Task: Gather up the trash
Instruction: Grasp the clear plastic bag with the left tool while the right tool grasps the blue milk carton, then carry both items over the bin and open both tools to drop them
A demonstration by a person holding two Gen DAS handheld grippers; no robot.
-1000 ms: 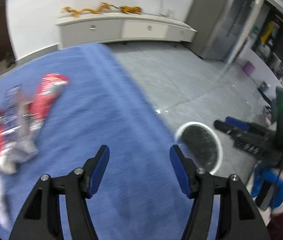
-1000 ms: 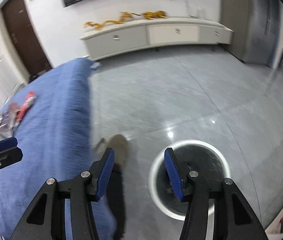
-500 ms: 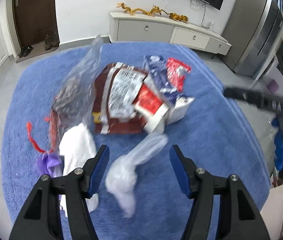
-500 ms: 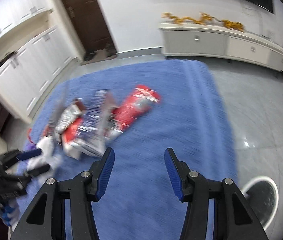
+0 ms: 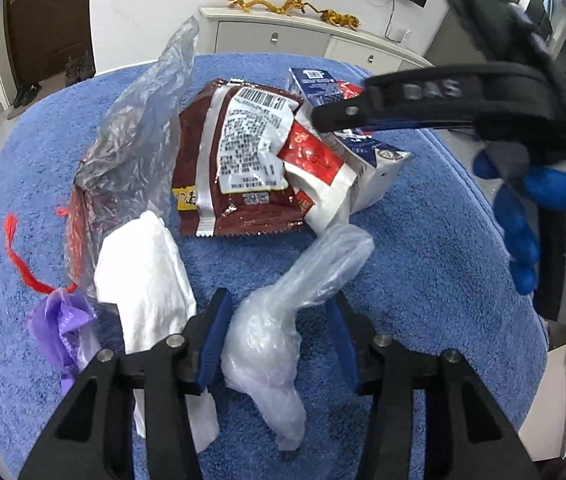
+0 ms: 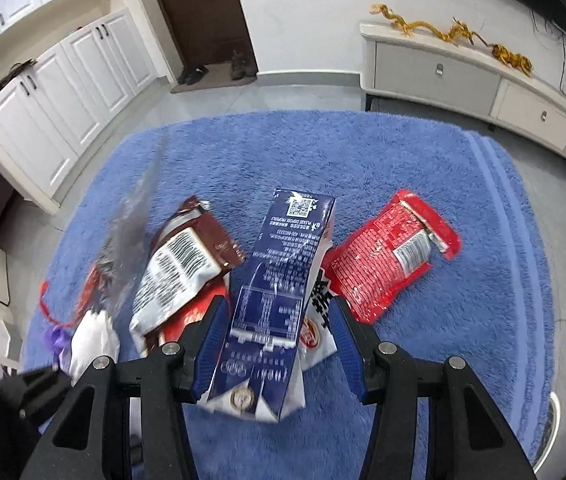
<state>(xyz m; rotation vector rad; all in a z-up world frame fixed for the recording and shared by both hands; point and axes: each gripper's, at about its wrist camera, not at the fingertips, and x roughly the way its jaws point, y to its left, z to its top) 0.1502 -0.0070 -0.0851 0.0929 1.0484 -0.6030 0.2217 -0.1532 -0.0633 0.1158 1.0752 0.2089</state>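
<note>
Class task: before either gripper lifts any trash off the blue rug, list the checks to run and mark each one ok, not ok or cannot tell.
1. Crumpled clear bag between the left gripper fingers: ok.
2. Left pads pressing on the bag: not ok; jaws closing, right pad still clear of it.
3. Tissue outside the left jaws: ok, beside the left finger.
4. Blue carton between the right gripper fingers: ok.
5. Right pads pressing on the carton: not ok, a gap shows on the right side.
6. Bin open and within reach: cannot tell, only its rim shows.
</note>
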